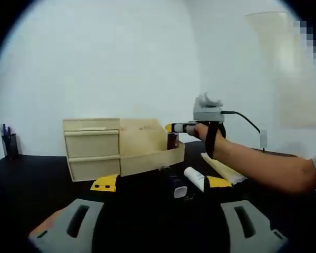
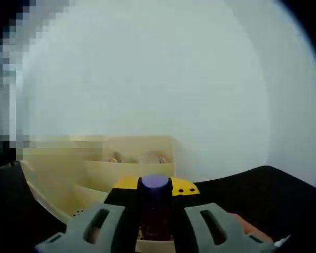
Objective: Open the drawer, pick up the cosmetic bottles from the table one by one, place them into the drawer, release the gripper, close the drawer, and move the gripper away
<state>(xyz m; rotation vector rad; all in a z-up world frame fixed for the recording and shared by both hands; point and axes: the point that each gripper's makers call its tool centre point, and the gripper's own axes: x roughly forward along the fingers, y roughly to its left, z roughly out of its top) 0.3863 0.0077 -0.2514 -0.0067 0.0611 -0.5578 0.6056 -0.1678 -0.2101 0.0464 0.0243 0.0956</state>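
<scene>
A pale wooden drawer unit (image 1: 92, 147) stands on the black table (image 1: 37, 184), with one drawer (image 1: 147, 155) pulled out to its right. A person's hand holds my right gripper (image 1: 175, 128) over that open drawer, shut on a dark bottle (image 1: 172, 140). In the right gripper view that bottle (image 2: 155, 211), with a purple cap, stands between the yellow-tipped jaws of the right gripper (image 2: 155, 191), above the drawer's compartments (image 2: 121, 171). A white tube (image 1: 195, 178), a dark bottle with a white cap (image 1: 178, 186) and a long cream tube (image 1: 223, 168) lie on the table. My left gripper (image 1: 162, 183) is open, low in front of them.
A dark pen holder (image 1: 9, 143) stands at the table's far left. A small white bottle (image 1: 263, 138) stands at the back right. The person's forearm (image 1: 263, 166) reaches in from the right. A white wall is behind the table.
</scene>
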